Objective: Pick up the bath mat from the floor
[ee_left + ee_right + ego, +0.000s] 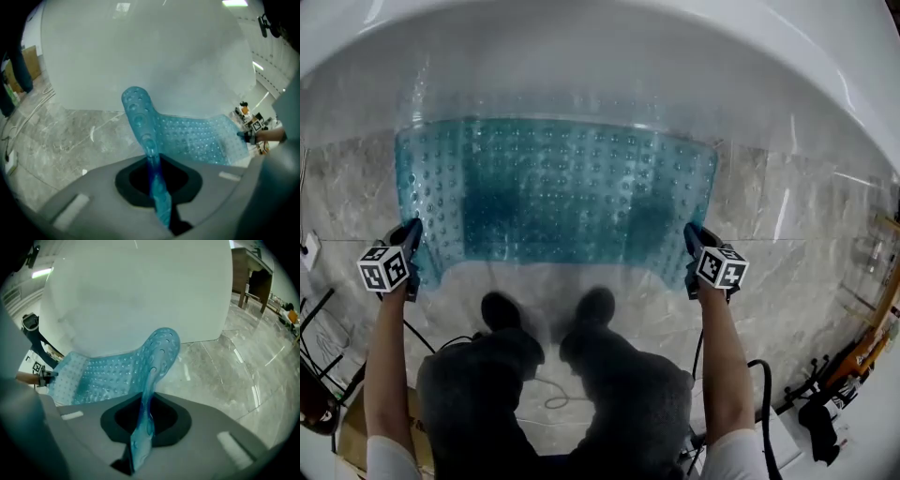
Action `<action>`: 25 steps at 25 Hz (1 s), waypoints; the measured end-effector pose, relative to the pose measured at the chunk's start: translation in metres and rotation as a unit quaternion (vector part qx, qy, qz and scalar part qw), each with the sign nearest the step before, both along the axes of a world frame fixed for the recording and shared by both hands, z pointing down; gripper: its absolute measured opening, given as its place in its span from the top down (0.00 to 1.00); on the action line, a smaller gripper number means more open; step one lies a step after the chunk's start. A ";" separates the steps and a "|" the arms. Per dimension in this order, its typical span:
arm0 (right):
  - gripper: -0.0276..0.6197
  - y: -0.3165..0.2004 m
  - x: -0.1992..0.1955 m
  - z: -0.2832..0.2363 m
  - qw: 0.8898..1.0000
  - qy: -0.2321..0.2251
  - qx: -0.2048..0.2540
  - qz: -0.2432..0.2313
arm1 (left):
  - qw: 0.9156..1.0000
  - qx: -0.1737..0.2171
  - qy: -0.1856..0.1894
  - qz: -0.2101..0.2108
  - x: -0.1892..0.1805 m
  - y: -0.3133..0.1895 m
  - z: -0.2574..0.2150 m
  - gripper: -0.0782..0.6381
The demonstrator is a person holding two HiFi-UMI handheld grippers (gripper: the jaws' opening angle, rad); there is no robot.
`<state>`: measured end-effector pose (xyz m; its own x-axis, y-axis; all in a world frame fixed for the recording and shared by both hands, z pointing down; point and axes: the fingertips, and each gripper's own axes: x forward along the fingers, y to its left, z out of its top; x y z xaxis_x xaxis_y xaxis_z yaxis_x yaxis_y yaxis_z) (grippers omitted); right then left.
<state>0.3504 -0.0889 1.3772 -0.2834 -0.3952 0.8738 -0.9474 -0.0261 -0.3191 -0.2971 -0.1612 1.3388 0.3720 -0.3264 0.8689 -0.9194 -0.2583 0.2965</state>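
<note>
I have two tools, one in each hand. There is one bath mat [553, 192], one white bathtub [581, 56], and my two dark shoes [502, 309] stand side by side just behind the mat. Each tool has one cube with square markers on it, so that makes two cubes.

My left tool [412, 230] is shut tight on the near left corner of the bath mat. My right tool [688, 234] is shut tight on the near right corner. In both tool views the thin blue edge of the mat runs straight down between the jaws and sticks out below them.

The mat is see-through and blue-green. It is darker in the middle and lighter at the sides. Little round bumps cover it all over. It is soft and bendy: each pinched corner curls up in a hump, and the near edge sags in a curve between my two tools. The near edge is up off the floor [337, 206]. The far edge is by the foot of the bathtub, and I cannot tell if it touches the tub.

The bathtub wall stands right in front of me, close behind the mat. The grey marble floor is bare to the left and right of the mat. Thin cords [553, 398] lie on the floor by my legs, and a black cable [764, 412] hangs beside my right arm.
</note>
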 end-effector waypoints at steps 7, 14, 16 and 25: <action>0.90 0.003 -0.055 -0.122 1.000 -0.021 0.009 -0.018 | 0.998 -0.006 0.034 0.054 0.040 0.013 -0.118 0.87; 0.91 0.002 -0.086 -0.229 0.997 -0.031 0.012 -0.066 | 0.995 -0.018 0.046 0.082 0.079 0.025 -0.215 0.87; 0.90 0.005 -0.088 -0.263 0.997 -0.034 0.010 -0.065 | 0.994 -0.021 0.051 0.096 0.085 0.033 -0.246 0.87; 0.90 0.032 -0.130 -0.449 0.995 -0.092 0.026 -0.033 | 0.993 -0.006 0.081 0.080 0.073 0.067 -0.428 0.87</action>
<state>0.2209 -0.0569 0.9283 -0.4639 -0.4131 0.7837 -0.8717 0.0551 -0.4870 -0.2243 -0.0945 0.9107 0.5538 -0.2417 0.7968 -0.8066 -0.3931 0.4414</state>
